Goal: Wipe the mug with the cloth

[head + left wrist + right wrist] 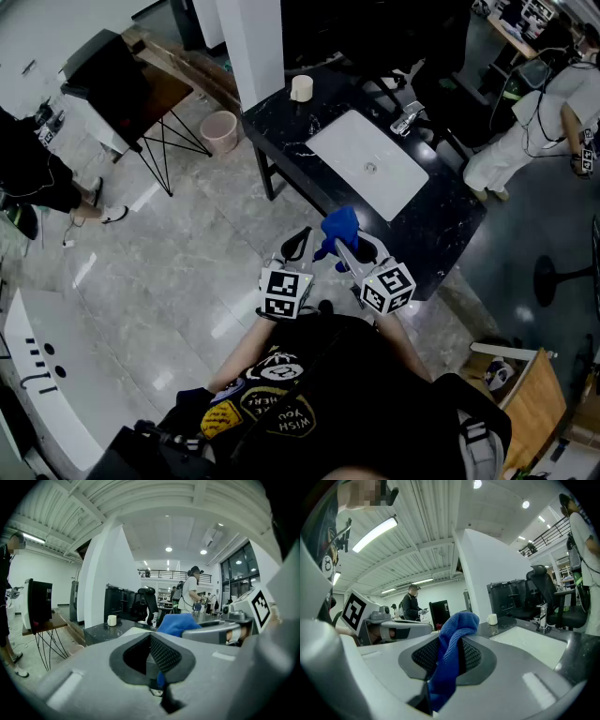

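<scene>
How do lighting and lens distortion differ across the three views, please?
Head view: dim, with pale glare streaks on the floor tiles and the white sink brightest. Left gripper view: strong fisheye, black corners, near jaws soft. Right gripper view: same fisheye, ceiling tube light blown out, blue cloth fairly sharp.

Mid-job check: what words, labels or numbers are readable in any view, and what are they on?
"WISH YOU": printed upside down on the person's shirt in the head view; the next word, possibly "HERE", is too blurred to confirm.
Other shirt patches: too small to read.
Marker cubes: square patterns only, no letters.
Mug and cloth: no text visible.
</scene>
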Demonstrator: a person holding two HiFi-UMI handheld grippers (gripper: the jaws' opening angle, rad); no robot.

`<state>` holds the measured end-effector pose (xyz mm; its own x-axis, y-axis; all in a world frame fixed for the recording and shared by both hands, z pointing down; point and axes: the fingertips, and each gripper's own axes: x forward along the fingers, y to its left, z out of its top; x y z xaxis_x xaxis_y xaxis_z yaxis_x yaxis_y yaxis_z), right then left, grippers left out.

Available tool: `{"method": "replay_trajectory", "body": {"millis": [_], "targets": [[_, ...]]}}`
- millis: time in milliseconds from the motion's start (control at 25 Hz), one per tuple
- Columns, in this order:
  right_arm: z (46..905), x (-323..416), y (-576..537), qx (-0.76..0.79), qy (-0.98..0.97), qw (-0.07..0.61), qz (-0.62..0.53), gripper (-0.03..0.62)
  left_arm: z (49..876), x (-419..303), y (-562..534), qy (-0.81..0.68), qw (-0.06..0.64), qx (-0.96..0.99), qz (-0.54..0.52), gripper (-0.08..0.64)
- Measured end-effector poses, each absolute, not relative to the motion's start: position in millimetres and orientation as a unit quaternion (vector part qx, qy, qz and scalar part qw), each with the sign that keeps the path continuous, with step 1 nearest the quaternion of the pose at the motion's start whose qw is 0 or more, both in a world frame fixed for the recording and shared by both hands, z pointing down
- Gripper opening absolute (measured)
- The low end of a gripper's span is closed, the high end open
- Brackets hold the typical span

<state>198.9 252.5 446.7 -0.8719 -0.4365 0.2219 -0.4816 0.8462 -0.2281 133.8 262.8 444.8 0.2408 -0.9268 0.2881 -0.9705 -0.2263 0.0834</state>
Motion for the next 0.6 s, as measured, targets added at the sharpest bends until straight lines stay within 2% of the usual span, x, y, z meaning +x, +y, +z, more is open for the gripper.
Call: {"method": "replay_trajectory", "body": {"millis": [600], "targets": [[448.0,175.6,257.4,0.23,-0.959,0.073,0.15,0.091,450.5,107.1,267.5,-0.623,0.129,0.767,0.085,0.005]]}}
